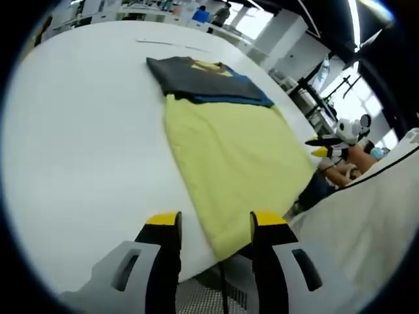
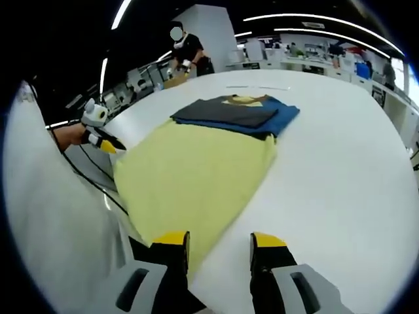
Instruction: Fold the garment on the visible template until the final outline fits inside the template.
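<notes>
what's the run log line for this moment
left gripper: open, near hem | right gripper: open | yellow garment: flat on white table, dark sleeves folded in

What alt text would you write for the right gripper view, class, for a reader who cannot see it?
A yellow garment lies flat on a white table, its dark sleeves folded across the far end. The right gripper hovers open at the near hem; the other gripper reaches in at left.
</notes>
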The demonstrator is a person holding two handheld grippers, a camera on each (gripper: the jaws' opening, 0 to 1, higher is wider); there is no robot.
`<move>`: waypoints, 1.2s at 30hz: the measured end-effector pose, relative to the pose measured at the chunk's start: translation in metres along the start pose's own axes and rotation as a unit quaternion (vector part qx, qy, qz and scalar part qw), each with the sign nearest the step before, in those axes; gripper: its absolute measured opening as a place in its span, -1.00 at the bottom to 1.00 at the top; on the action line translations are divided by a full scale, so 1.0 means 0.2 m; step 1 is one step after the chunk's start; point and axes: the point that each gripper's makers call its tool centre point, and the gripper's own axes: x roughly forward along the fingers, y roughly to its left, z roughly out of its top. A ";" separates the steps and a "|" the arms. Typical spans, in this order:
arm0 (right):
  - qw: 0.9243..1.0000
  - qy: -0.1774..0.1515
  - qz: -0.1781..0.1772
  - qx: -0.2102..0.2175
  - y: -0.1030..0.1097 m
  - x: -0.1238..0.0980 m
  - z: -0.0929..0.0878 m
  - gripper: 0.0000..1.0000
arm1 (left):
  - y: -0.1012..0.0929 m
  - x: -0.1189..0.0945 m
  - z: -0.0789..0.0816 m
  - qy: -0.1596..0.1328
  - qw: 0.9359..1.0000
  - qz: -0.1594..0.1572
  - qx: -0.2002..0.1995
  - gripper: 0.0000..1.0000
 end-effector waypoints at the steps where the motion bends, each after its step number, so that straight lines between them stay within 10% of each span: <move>1: 1.000 0.001 0.003 0.002 0.01 -0.01 -0.01 -0.46 | 0.00 0.00 -0.01 0.002 1.000 -0.001 0.000 -0.27; 36: 0.995 0.036 0.047 0.075 0.14 -0.03 -0.19 -0.95 | -0.01 -0.02 -0.19 0.032 0.999 -0.013 -0.040 -0.74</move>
